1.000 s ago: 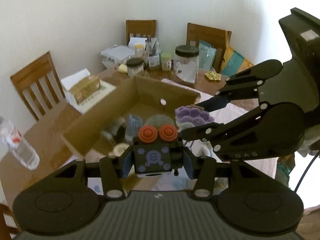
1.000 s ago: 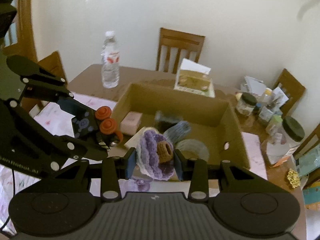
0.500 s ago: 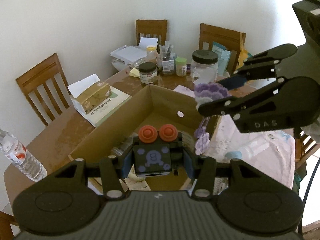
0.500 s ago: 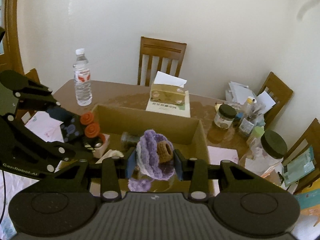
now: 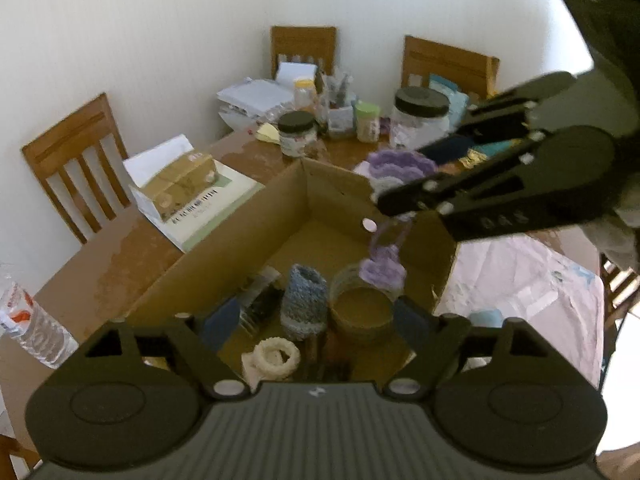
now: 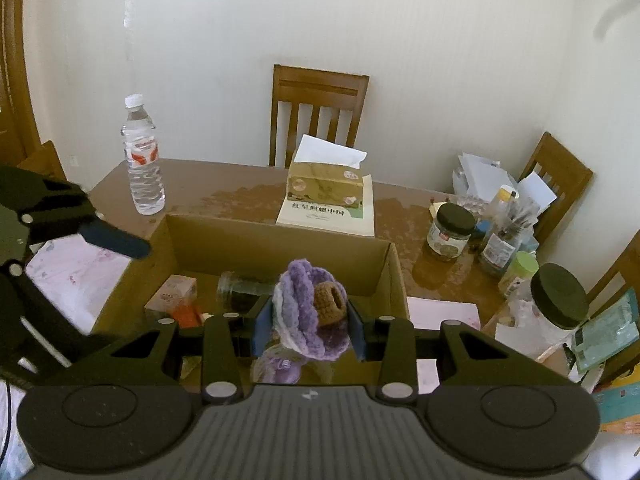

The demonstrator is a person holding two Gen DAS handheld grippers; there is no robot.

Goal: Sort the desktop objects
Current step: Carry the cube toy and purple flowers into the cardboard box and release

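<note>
Right gripper (image 6: pixel 308 322) is clamped on a crocheted flower (image 6: pixel 310 312): purple petals with a white edge, brown knitted centre, a small purple piece dangling below; it hangs over the open cardboard box (image 6: pixel 276 236) on the table (image 6: pixel 240 188). Left gripper (image 5: pixel 316 322) has just been opening, nothing between its pads, jaws spread above the box contents: blue-grey knit cup (image 5: pixel 304 300), tape roll (image 5: pixel 362 310), cream knit ring (image 5: pixel 278 356).
</note>
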